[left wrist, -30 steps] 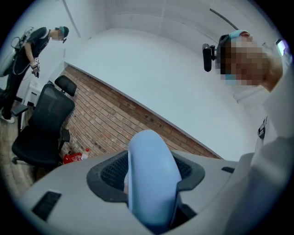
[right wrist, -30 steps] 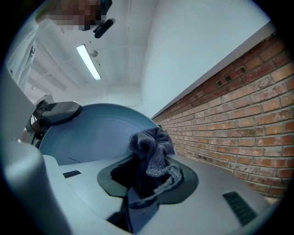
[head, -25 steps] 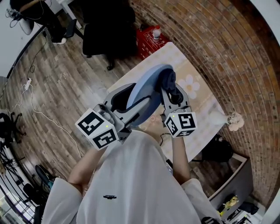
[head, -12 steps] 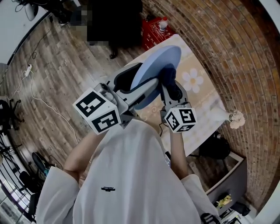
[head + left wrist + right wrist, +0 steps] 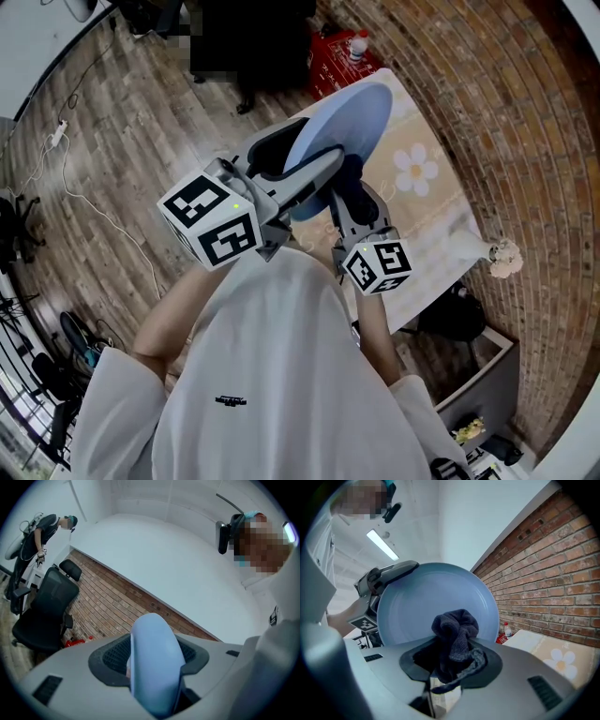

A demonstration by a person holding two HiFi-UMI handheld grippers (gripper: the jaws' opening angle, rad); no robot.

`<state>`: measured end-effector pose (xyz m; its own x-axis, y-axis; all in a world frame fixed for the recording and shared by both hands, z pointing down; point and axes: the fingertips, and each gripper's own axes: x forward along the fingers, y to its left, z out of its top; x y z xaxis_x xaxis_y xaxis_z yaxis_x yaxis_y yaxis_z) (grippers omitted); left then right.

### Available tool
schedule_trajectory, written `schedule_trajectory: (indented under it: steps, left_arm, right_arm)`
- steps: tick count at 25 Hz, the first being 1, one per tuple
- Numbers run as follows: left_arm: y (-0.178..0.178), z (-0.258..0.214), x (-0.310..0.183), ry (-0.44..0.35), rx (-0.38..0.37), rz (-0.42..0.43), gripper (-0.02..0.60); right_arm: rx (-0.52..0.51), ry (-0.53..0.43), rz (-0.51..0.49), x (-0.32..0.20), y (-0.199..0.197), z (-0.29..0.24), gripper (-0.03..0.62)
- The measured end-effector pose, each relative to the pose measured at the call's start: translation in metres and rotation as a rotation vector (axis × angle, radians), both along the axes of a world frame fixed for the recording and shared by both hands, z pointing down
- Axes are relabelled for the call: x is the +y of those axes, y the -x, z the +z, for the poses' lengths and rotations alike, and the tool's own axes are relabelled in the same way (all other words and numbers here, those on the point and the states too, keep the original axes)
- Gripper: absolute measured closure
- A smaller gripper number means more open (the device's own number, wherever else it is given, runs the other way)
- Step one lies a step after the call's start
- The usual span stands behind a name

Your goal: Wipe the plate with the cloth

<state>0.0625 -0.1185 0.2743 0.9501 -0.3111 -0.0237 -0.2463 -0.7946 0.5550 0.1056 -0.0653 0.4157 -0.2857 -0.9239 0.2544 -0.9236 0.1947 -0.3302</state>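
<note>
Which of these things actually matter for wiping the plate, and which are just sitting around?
In use:
- plate, gripped at its rim by the left tongs
- cloth, clamped in the right tongs

Just lying about:
- office chair
- red box
- bottle
- flowered tablecloth

Office-like workroom: black swivel chair, wood floor, brick wall.

We log a beige daisy-print tablecloth beside the red brick wall — at its far end a red box, then a black office chair on the wood-plank floor.
</note>
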Motion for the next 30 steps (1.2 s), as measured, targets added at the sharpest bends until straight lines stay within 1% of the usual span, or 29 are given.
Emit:
schedule_trajectory:
  steps: [11, 15, 20, 22, 24, 27, 30]
  left_arm:
    - [0.0, 0.007, -0.003, -0.002, -0.018, -0.026, 0.334]
    - [0.003, 0.009, -0.005, 0.003, -0.016, -0.037, 0.333]
    - [0.006, 0.014, -0.001, 0.015, -0.027, -0.032, 0.333]
    - [0.006, 0.018, 0.004, 0.025, -0.032, -0.02, 0.333]
    - [0.003, 0.026, 0.008, 0.045, -0.037, 0.0, 0.333]
    - [0.004, 0.036, 0.015, 0.075, -0.032, 0.006, 0.333]
    - [0.006, 0.034, 0.021, 0.064, -0.03, 0.014, 0.334]
  right_arm:
    - [-0.031, -0.007, -0.1, 0.015, 0.037, -0.014, 0.451]
    - [-0.043, -0.033, -0.143, 0.015, 0.049, -0.026, 0.451]
    - [-0.046, -0.07, -0.218, 0.018, 0.066, -0.047, 0.451]
    - [-0.025, -0.095, -0.247, 0.019, 0.072, -0.059, 0.451]
    - [0.017, -0.121, -0.261, 0.019, 0.076, -0.067, 0.451]
    - [0.046, -0.135, -0.253, 0.017, 0.074, -0.072, 0.451]
    - [0.081, -0.15, -0.244, 0.016, 0.072, -0.076, 0.451]
